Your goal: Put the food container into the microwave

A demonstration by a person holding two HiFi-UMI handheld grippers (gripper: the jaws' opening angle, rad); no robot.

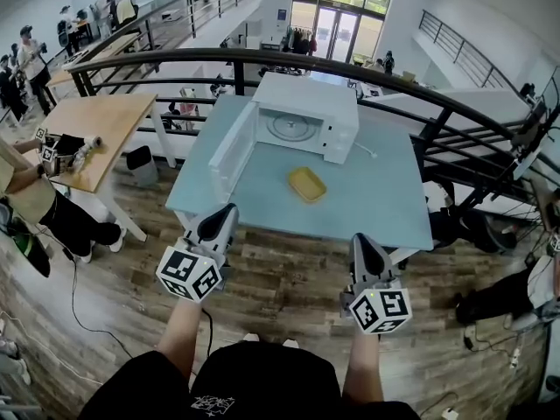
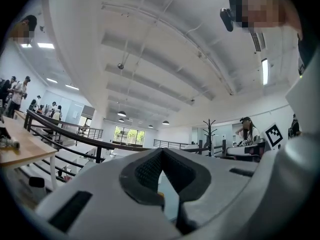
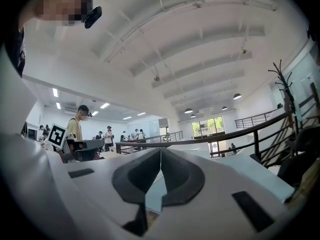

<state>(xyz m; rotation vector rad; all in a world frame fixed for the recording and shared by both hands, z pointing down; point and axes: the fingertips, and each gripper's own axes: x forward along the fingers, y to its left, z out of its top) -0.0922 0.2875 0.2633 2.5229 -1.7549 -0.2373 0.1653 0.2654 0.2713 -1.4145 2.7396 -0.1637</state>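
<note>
Head view gives me the flat yellow plastic food container (image 1: 307,184) on the pale blue table (image 1: 378,201), at the near side of the open white microwave (image 1: 308,112). My left gripper (image 1: 221,215) and right gripper (image 1: 360,243) hover nearer, well apart from it, jaws closed on nothing.

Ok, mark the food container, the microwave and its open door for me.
food container (image 1: 307,184), head view, middle of the yellow tray.
microwave (image 1: 306,90), head view, its white top.
microwave door (image 1: 232,151), head view, open door's inner face.
</note>
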